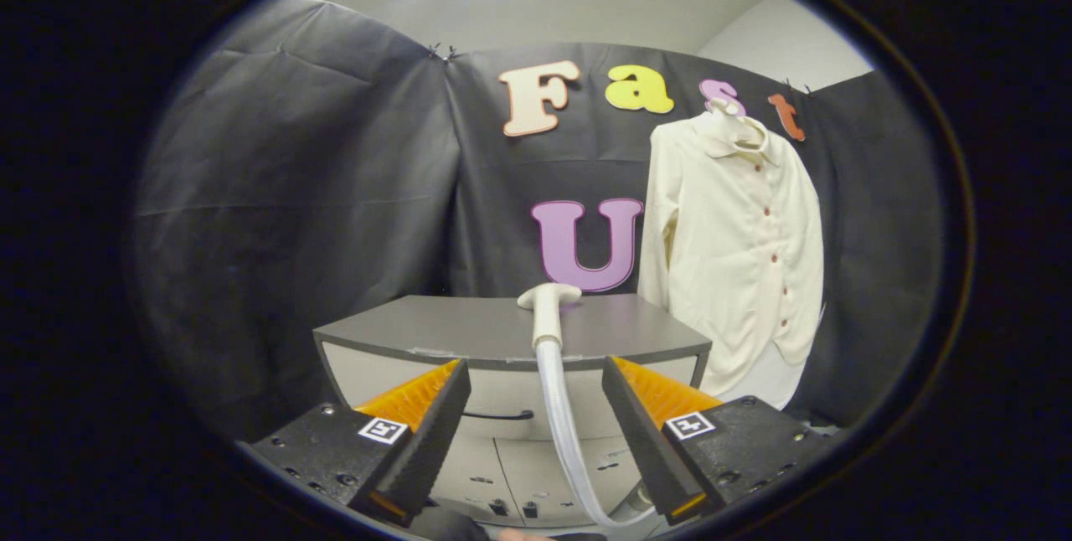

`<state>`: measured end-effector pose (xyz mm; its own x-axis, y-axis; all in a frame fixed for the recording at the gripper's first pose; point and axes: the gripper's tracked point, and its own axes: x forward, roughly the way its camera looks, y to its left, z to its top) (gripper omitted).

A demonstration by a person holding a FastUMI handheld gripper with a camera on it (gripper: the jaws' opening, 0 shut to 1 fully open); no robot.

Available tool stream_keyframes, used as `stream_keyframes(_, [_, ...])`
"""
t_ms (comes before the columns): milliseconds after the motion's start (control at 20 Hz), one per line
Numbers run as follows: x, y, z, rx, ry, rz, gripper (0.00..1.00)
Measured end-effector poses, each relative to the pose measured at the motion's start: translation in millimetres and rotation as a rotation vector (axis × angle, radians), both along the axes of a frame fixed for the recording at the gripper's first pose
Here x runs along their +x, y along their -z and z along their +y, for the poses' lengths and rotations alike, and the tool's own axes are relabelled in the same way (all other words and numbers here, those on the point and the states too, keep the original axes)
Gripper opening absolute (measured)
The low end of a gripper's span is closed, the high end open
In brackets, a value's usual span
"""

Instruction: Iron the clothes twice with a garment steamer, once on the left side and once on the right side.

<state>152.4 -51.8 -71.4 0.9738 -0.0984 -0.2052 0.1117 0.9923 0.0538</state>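
Gripper view took in the booth from low down, looking toward a grey cabinet (pixel 435 332) set against the black cloth wall (pixel 293 189). On the left the cloth hung in loose folds. Below it stood the cabinet's flat top and pale front, with a thin dark handle (pixel 498 416) across a drawer.

The gripper (pixel 536 407) had its fingers spread wide apart, gripping nothing — the left finger (pixel 431 440) and the right finger (pixel 645 440) stood well clear of each other, each base block carrying a small square marker.

Between the fingers ran the steamer's hose (pixel 563 432), a pale ribbed tube that rose from low in the gap and touched neither finger. It led up to the steamer head (pixel 548 306), a white T-shaped piece that lay on the cabinet top, just beyond the fingertips and about midway between them.

To the right of the cabinet hung the shirt (pixel 741 248) — cream, long-sleeved, with a collar and a row of small reddish buttons down the front. It hung against the cloth wall on a hanger, beyond the right finger and well apart from the steamer head. Its hem fell below the level of the cabinet top.
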Motion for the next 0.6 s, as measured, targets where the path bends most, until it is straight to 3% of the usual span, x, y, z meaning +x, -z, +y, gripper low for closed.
stream_keyframes(600, [115,34,-5,-0.013,-0.034,0.084,0.95])
